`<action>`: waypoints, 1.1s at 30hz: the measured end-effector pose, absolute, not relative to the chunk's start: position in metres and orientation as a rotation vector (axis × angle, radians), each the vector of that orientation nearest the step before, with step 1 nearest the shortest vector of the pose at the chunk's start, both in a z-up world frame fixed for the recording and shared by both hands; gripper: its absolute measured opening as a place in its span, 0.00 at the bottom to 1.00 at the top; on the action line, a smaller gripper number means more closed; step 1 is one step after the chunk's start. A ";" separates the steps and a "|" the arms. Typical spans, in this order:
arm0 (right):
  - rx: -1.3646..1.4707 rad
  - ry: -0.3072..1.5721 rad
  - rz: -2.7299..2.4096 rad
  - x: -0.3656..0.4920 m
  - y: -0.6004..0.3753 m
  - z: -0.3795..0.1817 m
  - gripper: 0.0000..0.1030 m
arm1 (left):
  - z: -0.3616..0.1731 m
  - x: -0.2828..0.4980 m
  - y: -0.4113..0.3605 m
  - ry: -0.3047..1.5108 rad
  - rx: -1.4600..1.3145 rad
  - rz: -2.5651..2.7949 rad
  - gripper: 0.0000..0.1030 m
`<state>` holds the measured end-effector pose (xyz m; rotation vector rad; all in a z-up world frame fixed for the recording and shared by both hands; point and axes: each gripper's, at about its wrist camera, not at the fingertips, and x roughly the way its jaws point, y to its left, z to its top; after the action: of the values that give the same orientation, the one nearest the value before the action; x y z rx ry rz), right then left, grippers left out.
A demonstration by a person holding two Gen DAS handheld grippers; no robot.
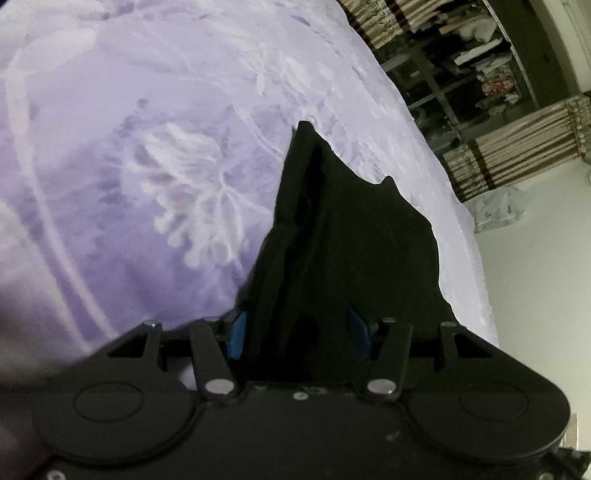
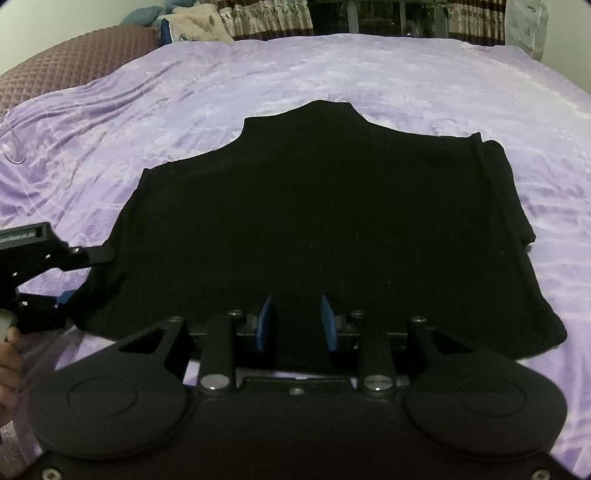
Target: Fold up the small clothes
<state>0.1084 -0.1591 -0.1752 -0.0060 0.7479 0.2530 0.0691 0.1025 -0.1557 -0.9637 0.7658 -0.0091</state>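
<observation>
One black garment (image 2: 317,229) lay spread flat on the purple bedspread (image 2: 258,77). At its left edge the left tongs (image 2: 79,275) stood part open, a fold of the cloth between the blue pads (image 1: 236,334). The right tongs (image 2: 297,323) sat narrowly parted over the near hem; grip could not be told. Patterned curtains (image 2: 258,18) hung beyond the bed.

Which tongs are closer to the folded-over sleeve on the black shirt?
Right. The right tongs sit at the black shirt's near hem, mid-width. The left tongs are at its opposite side edge, farther from the folded sleeve.
</observation>
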 end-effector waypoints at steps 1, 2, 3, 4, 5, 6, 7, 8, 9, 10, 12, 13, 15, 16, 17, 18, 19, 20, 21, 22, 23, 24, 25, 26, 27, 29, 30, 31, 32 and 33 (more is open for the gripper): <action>-0.006 0.749 0.251 0.108 -0.158 -0.175 0.20 | -0.156 0.068 0.102 0.762 -0.975 -0.001 0.53; -0.008 0.749 0.250 0.109 -0.158 -0.176 0.20 | -0.157 0.068 0.102 0.758 -0.981 0.003 0.52; -0.013 0.748 0.250 0.109 -0.157 -0.176 0.21 | -0.156 0.066 0.102 0.753 -0.981 0.007 0.52; -0.016 0.748 0.250 0.109 -0.157 -0.177 0.21 | -0.156 0.065 0.101 0.750 -0.973 0.008 0.51; -0.018 0.747 0.250 0.108 -0.157 -0.177 0.21 | -0.155 0.065 0.099 0.748 -0.959 0.007 0.47; -0.018 0.746 0.250 0.108 -0.157 -0.177 0.21 | -0.154 0.064 0.098 0.752 -0.943 0.008 0.47; -0.016 0.746 0.250 0.108 -0.157 -0.178 0.21 | -0.154 0.066 0.097 0.754 -0.931 0.013 0.44; -0.015 0.746 0.251 0.108 -0.157 -0.177 0.21 | -0.151 0.066 0.095 0.760 -0.912 0.035 0.33; -0.015 0.746 0.252 0.109 -0.158 -0.177 0.21 | -0.148 0.067 0.093 0.776 -0.885 0.065 0.26; -0.016 0.746 0.253 0.109 -0.158 -0.177 0.21 | -0.147 0.069 0.092 0.788 -0.865 0.082 0.13; -0.021 0.747 0.258 0.107 -0.159 -0.174 0.21 | -0.147 0.069 0.094 0.788 -0.875 0.090 0.11; -0.023 0.742 0.257 0.106 -0.160 -0.171 0.21 | -0.147 0.069 0.095 0.788 -0.886 0.091 0.10; -0.028 0.706 0.236 0.098 -0.166 -0.160 0.22 | -0.145 0.068 0.097 0.785 -0.897 0.090 0.10; -0.034 0.679 0.212 0.093 -0.172 -0.155 0.23 | -0.144 0.068 0.098 0.781 -0.896 0.086 0.09; -0.041 0.654 0.175 0.089 -0.180 -0.151 0.24 | -0.142 0.068 0.098 0.776 -0.893 0.084 0.09; -0.046 0.637 0.137 0.086 -0.188 -0.148 0.25 | -0.140 0.070 0.096 0.771 -0.892 0.081 0.08; -0.049 0.624 0.087 0.084 -0.199 -0.147 0.26 | -0.139 0.070 0.096 0.764 -0.892 0.075 0.08; -0.048 0.623 0.052 0.083 -0.207 -0.147 0.28 | -0.136 0.070 0.095 0.755 -0.891 0.069 0.07; -0.045 0.631 0.021 0.083 -0.216 -0.148 0.30 | -0.134 0.070 0.094 0.746 -0.891 0.059 0.07; -0.035 0.644 0.000 0.083 -0.224 -0.151 0.30 | -0.131 0.071 0.092 0.736 -0.888 0.045 0.07; -0.022 0.657 -0.015 0.084 -0.231 -0.154 0.30 | -0.126 0.072 0.088 0.726 -0.876 0.033 0.06; -0.005 0.673 -0.027 0.084 -0.236 -0.158 0.30 | -0.122 0.073 0.085 0.720 -0.865 0.025 0.06; 0.017 0.684 -0.028 0.084 -0.241 -0.161 0.30 | -0.117 0.076 0.082 0.713 -0.854 0.010 0.06; 0.034 0.685 -0.022 0.084 -0.243 -0.164 0.30 | -0.111 0.079 0.078 0.704 -0.842 -0.009 0.06; 0.038 0.681 -0.021 0.083 -0.244 -0.165 0.30 | -0.104 0.083 0.073 0.695 -0.829 -0.031 0.06; 0.037 0.672 -0.018 0.082 -0.243 -0.166 0.30 | -0.091 0.093 0.060 0.677 -0.799 -0.081 0.05; 0.045 0.669 -0.016 0.082 -0.243 -0.166 0.30 | -0.082 0.100 0.050 0.667 -0.780 -0.120 0.05; 0.058 0.666 -0.013 0.080 -0.244 -0.165 0.30 | -0.076 0.106 0.040 0.660 -0.763 -0.154 0.05; 0.075 0.663 -0.008 0.080 -0.247 -0.164 0.30 | -0.067 0.114 0.026 0.652 -0.742 -0.204 0.04; 0.093 0.659 -0.004 0.079 -0.251 -0.163 0.30 | -0.060 0.122 0.010 0.646 -0.724 -0.257 0.04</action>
<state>0.0786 -0.2507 -0.1625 0.0927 0.6590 -0.0044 0.1220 0.0105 -0.0598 -0.7244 0.6462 -0.2575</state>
